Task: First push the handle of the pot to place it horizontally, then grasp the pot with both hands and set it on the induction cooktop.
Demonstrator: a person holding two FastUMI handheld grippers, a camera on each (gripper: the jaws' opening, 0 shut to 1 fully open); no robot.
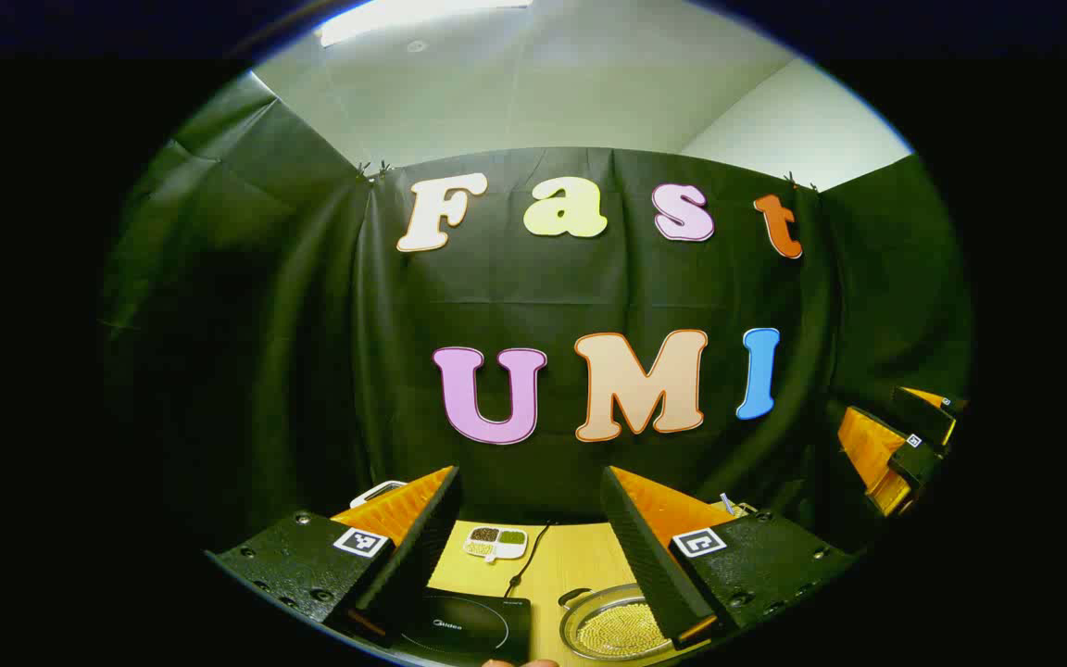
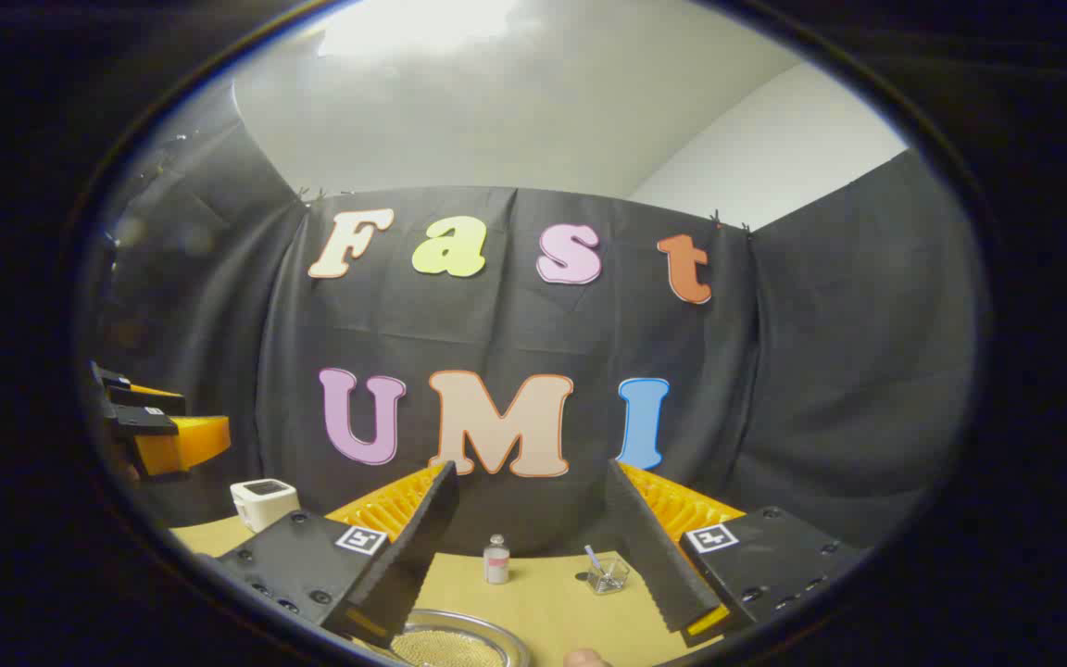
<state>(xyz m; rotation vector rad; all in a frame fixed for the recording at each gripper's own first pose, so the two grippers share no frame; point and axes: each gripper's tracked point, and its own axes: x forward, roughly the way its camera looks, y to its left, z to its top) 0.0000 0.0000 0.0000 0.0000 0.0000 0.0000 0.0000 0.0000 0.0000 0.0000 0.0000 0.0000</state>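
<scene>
A round silver pot (image 1: 603,630) with a pale grainy inside sits on the wooden table, below my left gripper's right finger. A dark handle (image 1: 575,596) shows at its far left rim. To its left lies the black induction cooktop (image 1: 469,625). My left gripper (image 1: 529,477) hangs open above both, holding nothing. The pot's rim (image 2: 459,644) shows again at the bottom of the right gripper view, under my open, empty right gripper (image 2: 531,468). Each gripper appears at the other view's edge: the right gripper (image 1: 904,435) and the left gripper (image 2: 163,426).
The cooktop's black cord (image 1: 529,556) runs toward the back wall. A white divided dish of grains (image 1: 496,542) lies behind the cooktop. A white box-like appliance (image 2: 263,502), a small bottle (image 2: 496,560) and a small glass dish with a spoon (image 2: 606,576) stand along the table's back.
</scene>
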